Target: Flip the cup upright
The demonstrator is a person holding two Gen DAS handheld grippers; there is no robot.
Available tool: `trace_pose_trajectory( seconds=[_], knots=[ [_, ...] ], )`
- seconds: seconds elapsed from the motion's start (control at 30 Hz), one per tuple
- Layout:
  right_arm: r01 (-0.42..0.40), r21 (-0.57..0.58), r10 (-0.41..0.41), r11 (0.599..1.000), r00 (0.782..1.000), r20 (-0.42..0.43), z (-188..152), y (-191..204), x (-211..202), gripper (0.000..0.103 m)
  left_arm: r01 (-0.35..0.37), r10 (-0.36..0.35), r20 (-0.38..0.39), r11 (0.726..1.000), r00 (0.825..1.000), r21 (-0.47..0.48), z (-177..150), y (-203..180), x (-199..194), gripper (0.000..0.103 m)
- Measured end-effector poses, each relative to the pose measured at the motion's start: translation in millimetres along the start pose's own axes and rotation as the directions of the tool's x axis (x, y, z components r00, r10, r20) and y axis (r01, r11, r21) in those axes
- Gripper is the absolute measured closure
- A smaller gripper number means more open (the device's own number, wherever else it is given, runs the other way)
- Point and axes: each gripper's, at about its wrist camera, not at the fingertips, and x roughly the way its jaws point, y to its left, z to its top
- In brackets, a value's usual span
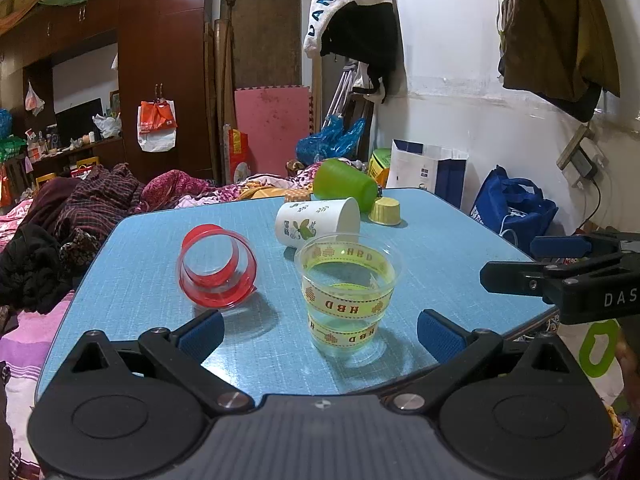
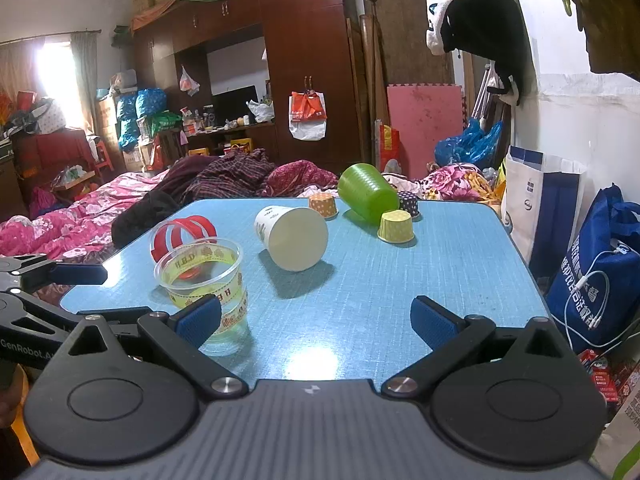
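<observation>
1. On the blue table point(image 1: 440, 240), seven cups are counted: one clear cup with yellow ribbon point(image 1: 347, 292), one clear cup with red bands point(image 1: 218, 270), one white paper cup point(image 1: 316, 222), one green cup point(image 1: 345, 187), and three small paper baking cups, yellow point(image 2: 396, 227), orange point(image 2: 323, 205) and dark dotted point(image 2: 409, 202).
2. "HBD" is read repeatedly on the yellow ribbon; "DAS" on the right gripper point(image 1: 532, 264) as seen from the left wrist; "GenRobot.A" on the left gripper point(image 2: 80, 274) as seen from the right wrist. Partial letters "ANGROU" are read on a hanging white garment point(image 1: 344, 8).
3. The ribbon cup is seen upright; the red-banded, white and green cups are lying on their sides; the baking cups are set mouth down.
4. From the left wrist, the ribbon cup is placed between the spread fingers at 12 o'clock, untouched; the red-banded cup lies at 11 o'clock.
5. From the right wrist, the white cup lies at 12 o'clock beyond the fingertips, the ribbon cup at 10 o'clock behind the left pad point(image 2: 199, 320).
6. Both grippers are held released, nothing grasped.
</observation>
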Motion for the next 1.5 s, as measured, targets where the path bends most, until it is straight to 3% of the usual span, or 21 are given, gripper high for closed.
trace_pose_trajectory(
  seconds=[1.5],
  knots=[
    [-0.006,0.001,0.006,1.000,1.000,0.003,0.1,1.4,-0.5,0.001,0.013,-0.013,-0.002,1.000,1.000,0.005,0.6,-2.3,0.4,0.000]
  ],
)
